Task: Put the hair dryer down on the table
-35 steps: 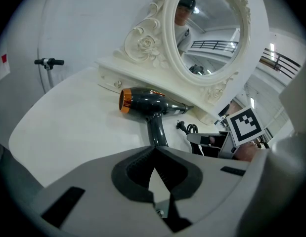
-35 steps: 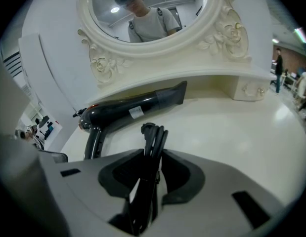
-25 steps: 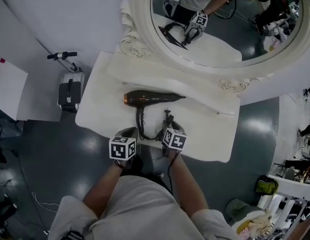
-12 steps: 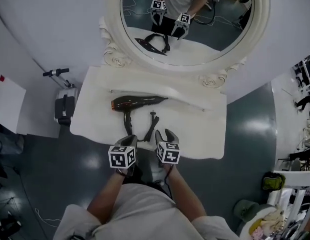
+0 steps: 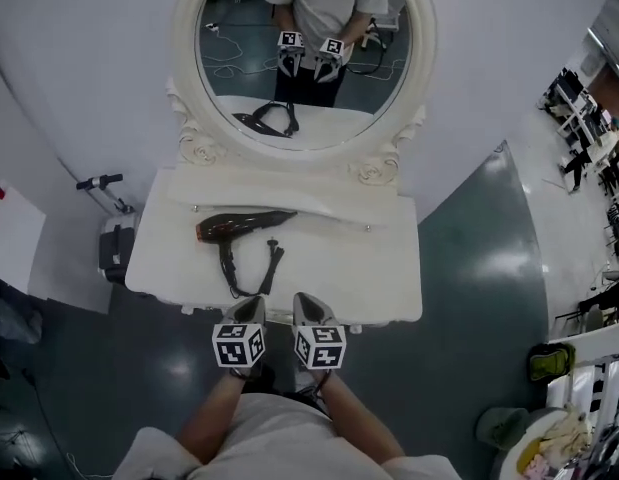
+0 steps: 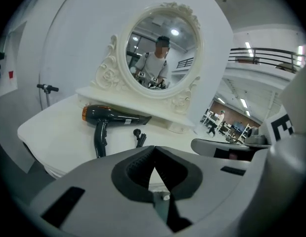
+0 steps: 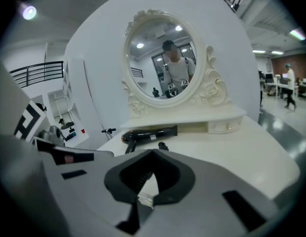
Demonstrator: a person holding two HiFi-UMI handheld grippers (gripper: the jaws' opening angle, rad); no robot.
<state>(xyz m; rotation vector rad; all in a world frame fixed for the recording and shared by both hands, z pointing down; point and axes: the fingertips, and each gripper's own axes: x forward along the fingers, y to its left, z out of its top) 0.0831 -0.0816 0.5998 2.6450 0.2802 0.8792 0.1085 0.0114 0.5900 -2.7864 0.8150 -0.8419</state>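
Both jaws clenched empty, left gripper (image 5: 251,308), right gripper (image 5: 307,306), hair dryer (image 5: 244,224) on white table (image 5: 374,268), oval mirror (image 5: 289,88), grey floor (image 5: 474,268)

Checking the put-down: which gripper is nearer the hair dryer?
The left gripper: the hair dryer lies left of centre on the table, straight ahead of it; the right gripper sits off to the dryer's right.

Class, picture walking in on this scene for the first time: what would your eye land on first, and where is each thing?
The big ornate oval mirror stands at the back of the white table. A black hair dryer lies on the table's left half, its cord looped beside it. The left hand-held gripper and right hand-held gripper hang shut and empty at the near edge.
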